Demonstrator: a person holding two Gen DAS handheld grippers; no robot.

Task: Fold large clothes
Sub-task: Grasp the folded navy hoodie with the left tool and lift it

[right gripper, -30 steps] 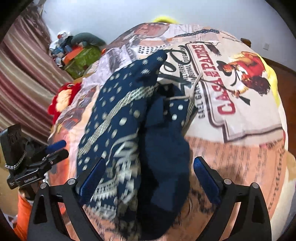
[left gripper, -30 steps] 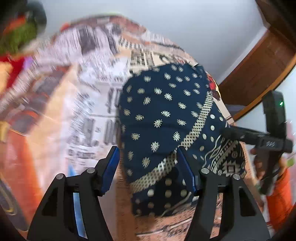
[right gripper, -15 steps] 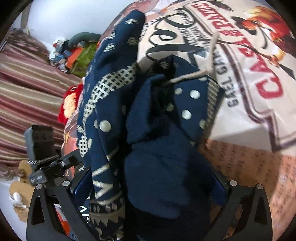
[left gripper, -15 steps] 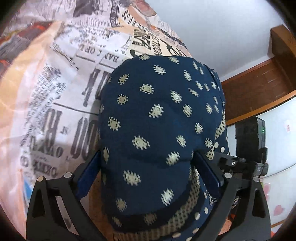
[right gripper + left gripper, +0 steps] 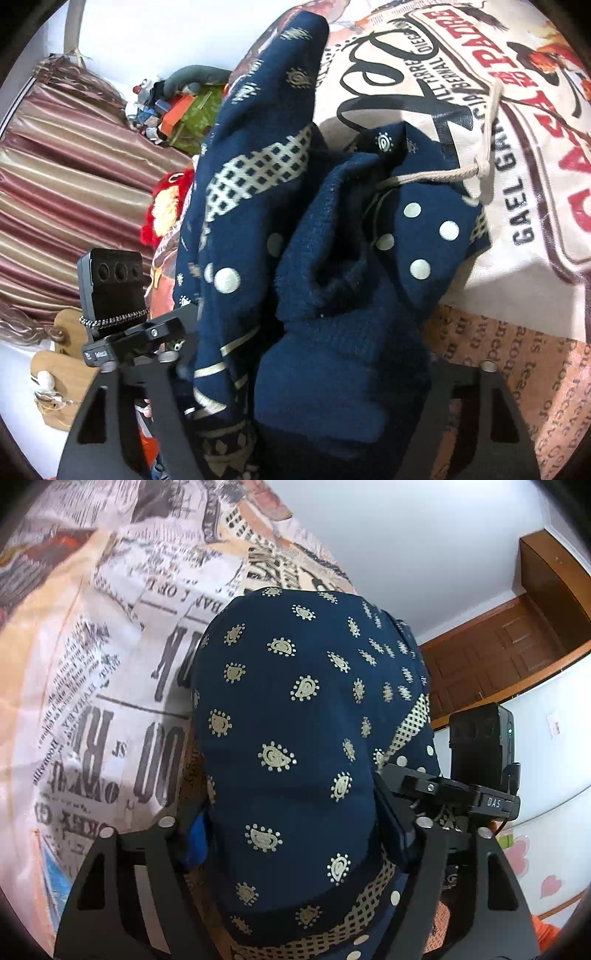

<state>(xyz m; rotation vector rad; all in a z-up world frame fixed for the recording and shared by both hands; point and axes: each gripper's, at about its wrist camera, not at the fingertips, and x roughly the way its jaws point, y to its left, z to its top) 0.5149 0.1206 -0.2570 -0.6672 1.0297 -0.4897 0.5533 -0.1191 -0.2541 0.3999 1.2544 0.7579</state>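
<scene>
Navy-blue patterned garment with cream paisley motifs (image 5: 295, 746) is seen bunched on the newspaper-print bedspread (image 5: 92, 701), clamped between the fingers of the left gripper (image 5: 295, 830). Only the right wrist view shows its fleecy inner side, a cream drawstring (image 5: 480, 162) and striped curtains (image 5: 55, 184); there the right gripper (image 5: 314, 369) is closed on the same fabric.

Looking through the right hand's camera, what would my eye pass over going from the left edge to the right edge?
Striped curtain → the other gripper's black camera box → red plush toy → navy patterned garment → cream drawstring → printed bedsheet with red lettering.
</scene>
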